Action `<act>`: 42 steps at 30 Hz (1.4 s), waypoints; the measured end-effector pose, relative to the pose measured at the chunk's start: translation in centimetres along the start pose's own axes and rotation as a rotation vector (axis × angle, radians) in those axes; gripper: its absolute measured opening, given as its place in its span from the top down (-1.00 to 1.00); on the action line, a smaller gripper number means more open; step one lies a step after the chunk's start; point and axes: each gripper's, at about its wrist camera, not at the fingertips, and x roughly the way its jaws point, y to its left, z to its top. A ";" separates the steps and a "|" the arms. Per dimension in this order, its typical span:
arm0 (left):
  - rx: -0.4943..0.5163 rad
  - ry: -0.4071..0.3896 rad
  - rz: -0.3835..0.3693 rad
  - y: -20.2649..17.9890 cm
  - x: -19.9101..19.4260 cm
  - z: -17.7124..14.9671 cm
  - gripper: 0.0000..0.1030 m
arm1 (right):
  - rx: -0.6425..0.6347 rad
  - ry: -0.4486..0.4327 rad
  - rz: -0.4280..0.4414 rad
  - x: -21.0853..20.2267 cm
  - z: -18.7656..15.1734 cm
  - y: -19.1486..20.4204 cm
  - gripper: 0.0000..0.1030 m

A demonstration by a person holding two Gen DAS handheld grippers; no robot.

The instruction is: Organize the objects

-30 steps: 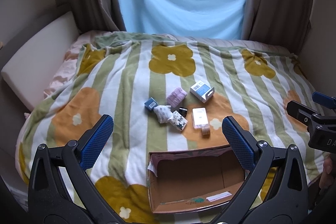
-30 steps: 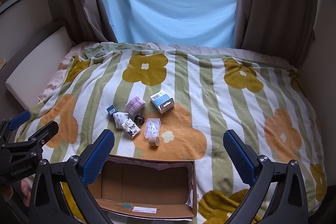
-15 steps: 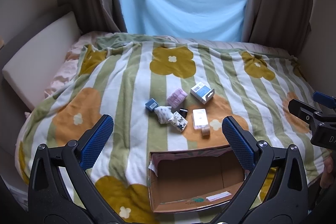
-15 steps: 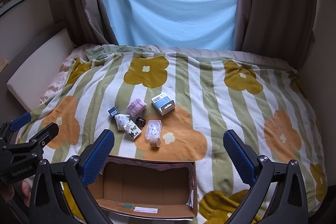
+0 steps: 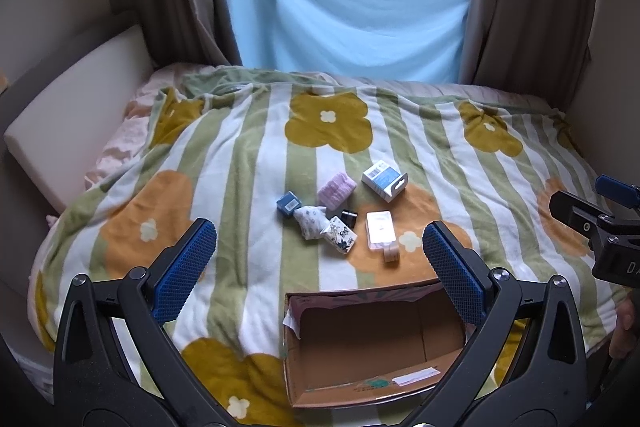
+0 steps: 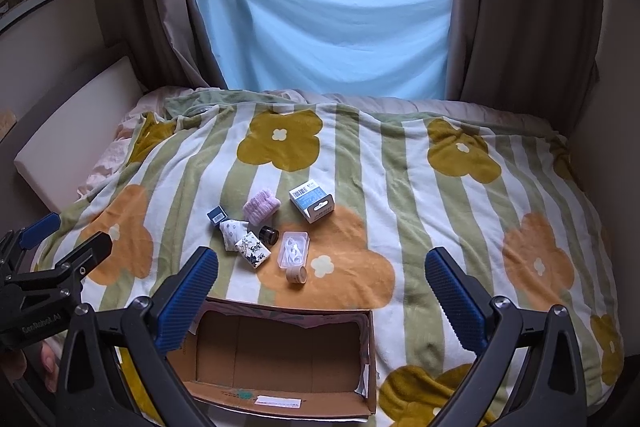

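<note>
Jaws: left gripper [image 5: 318, 261] and right gripper [image 6: 320, 285] both wide apart, nothing held.
Box [image 6: 280, 355]: empty, near edge of bed.
Advice: take the tape roll [image 6: 297, 273] first; it lies nearest the box.

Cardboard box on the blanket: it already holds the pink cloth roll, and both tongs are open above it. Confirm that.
Not quite. The cardboard box is empty; the right wrist view shows its bare floor. The pink cloth roll lies on the blanket beyond the box, among the other small things. The rest stands: the left tongs and right tongs are both open.
</note>
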 end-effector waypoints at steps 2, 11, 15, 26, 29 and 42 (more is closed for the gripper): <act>-0.004 0.003 -0.005 0.0 0.1 0.3 -0.99 | 0.004 0.003 0.000 -0.1 -0.1 0.0 -0.99; -0.004 0.031 -0.009 0.3 1.3 0.9 -0.99 | 0.007 0.012 0.000 0.0 -0.4 0.1 -0.99; 0.002 0.046 -0.022 0.7 2.0 1.3 -0.99 | 0.010 0.025 0.003 0.1 0.0 0.2 -0.99; 0.013 0.136 -0.075 1.8 6.2 2.8 -0.99 | -0.043 0.067 0.027 3.4 2.5 0.9 -0.99; 0.001 0.194 -0.091 2.4 8.7 3.0 -0.99 | -0.055 0.090 0.036 5.0 3.2 0.8 -0.99; -0.029 0.360 -0.106 4.9 23.0 1.3 -0.99 | -0.149 0.225 0.040 17.4 4.4 -0.1 -0.99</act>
